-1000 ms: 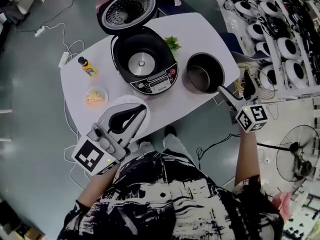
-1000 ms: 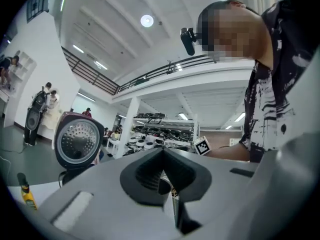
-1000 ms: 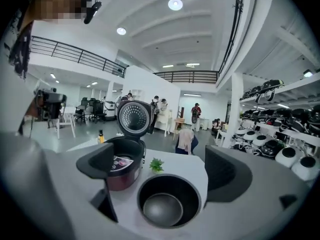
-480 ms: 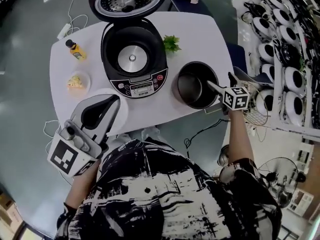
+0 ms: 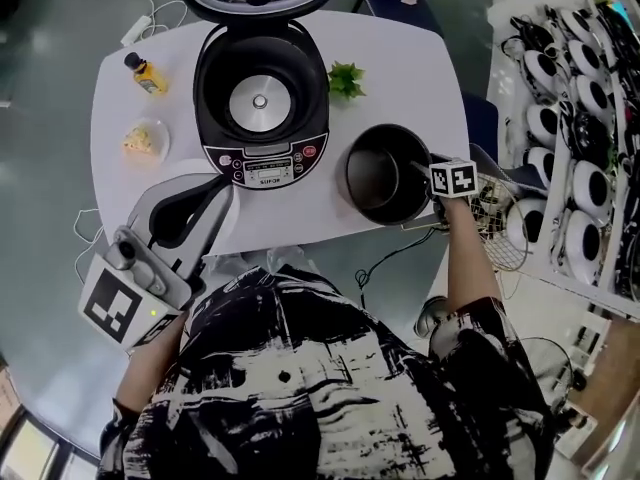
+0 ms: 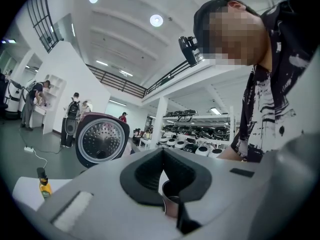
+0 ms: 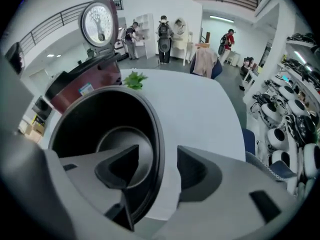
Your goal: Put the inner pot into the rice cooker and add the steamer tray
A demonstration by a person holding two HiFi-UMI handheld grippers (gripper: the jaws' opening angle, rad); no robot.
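The right claw [image 7: 157, 166] is closing astride the inner pot [image 7: 161, 129] rim, one jaw inside, one outside, not yet pinching, presumably to carry it left to the open rice cooker [image 5: 265, 158]; the left claw [image 5: 222, 186] hangs pressed together, empty.

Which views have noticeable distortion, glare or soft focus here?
Head view: mild barrel bend at edges, table sharp, evenly lit. Left gripper view: heavy fisheye with dark corners, ceiling lights bloom, left tool soft up close. Right gripper view: same fisheye; inner pot rim crisp.
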